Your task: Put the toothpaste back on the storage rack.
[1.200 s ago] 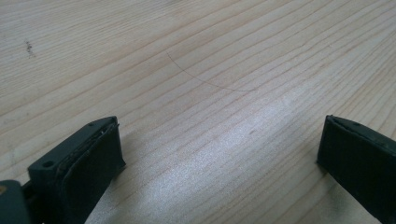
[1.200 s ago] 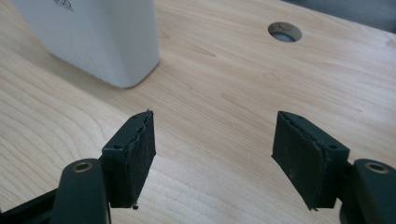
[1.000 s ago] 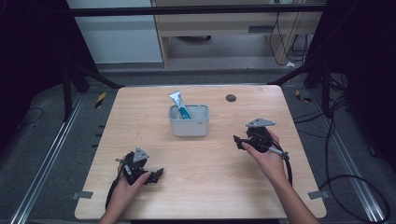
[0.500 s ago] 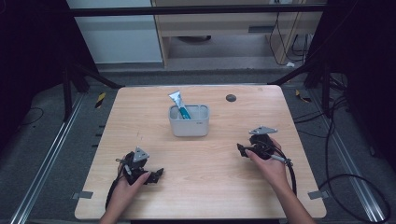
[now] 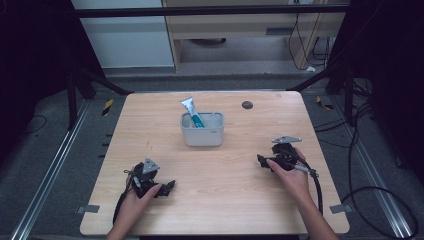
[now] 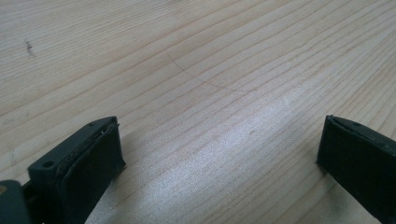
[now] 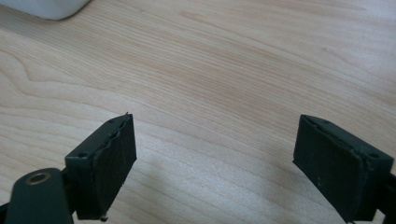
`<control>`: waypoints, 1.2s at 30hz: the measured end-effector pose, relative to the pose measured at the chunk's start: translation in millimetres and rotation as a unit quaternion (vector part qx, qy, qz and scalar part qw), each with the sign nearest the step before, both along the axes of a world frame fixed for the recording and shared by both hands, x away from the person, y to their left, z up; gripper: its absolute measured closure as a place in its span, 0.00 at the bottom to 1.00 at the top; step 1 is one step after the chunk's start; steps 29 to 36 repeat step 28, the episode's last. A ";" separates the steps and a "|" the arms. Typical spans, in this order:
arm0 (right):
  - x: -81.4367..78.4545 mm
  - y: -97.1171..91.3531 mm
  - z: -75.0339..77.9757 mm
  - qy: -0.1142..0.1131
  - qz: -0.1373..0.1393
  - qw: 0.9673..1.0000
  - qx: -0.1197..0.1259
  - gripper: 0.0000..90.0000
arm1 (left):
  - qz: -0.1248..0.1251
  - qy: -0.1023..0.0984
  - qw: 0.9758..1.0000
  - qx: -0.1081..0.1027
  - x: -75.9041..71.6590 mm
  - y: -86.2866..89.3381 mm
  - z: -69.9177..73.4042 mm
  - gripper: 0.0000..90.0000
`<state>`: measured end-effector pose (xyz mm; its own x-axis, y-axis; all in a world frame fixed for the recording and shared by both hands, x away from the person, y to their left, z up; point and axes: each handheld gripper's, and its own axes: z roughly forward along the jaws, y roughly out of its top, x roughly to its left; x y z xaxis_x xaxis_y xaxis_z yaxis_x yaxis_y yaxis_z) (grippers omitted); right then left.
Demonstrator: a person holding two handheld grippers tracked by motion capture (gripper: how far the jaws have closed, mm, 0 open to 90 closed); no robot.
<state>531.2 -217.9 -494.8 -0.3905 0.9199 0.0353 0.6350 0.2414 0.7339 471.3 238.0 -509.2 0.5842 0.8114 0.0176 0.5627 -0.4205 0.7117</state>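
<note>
Grippers are both sitting low over the pale wooden table (image 5: 215,200), each held in one of the person's hands. The left black two-jaw gripper (image 5: 167,187) is lying near the table's near-left corner, and in its own view (image 6: 219,163) its jaws are standing wide apart with only bare wood grain between them. The right black two-jaw gripper (image 5: 260,160) is resting toward the near-right side; its jaws have just been opening, and its own view (image 7: 215,168) is showing them spread wide with nothing between the pads. Ahead of both grippers and between them, well apart from each, a small grey rectangular plastic bin (image 5: 202,131) is standing on the table. A white and blue squeeze tube (image 5: 192,111) is leaning inside it, the crimped end sticking up above the rim. In the right gripper view a pale rounded corner of that bin (image 7: 46,8) is showing beyond and to the left of the jaws. A small dark round spot (image 5: 247,104) is lying on the table farther off, beyond the bin and ahead of the right gripper.
</note>
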 end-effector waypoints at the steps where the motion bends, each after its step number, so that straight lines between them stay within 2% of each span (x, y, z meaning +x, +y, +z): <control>1: 0.4 -1.2 -1.4 0.003 -0.002 1.000 0.001 0.15 | 0.000 0.000 1.000 0.000 0.0 0.0 0.0 0.00; 7: 1.6 -7.6 -11.5 0.008 -0.017 1.000 0.003 0.14 | 0.000 0.000 1.000 0.000 0.0 0.0 0.0 0.00; 11: 0.8 -8.2 -12.4 0.004 -0.020 1.000 0.004 0.14 | 0.000 0.000 1.000 0.000 0.0 0.0 0.0 0.00; 16: 0.5 -6.6 -15.9 -0.012 -0.020 1.000 -0.010 0.12 | 0.000 0.000 1.000 0.000 0.0 0.0 0.0 0.00; 20: 0.7 -5.0 -16.4 -0.009 -0.014 1.000 -0.018 0.08 | 0.000 0.000 1.000 0.000 0.0 0.0 0.0 0.00; 36: -0.4 -4.7 -16.5 -0.005 -0.019 1.000 -0.016 0.06 | 0.000 0.000 1.000 0.000 0.0 0.0 0.0 0.00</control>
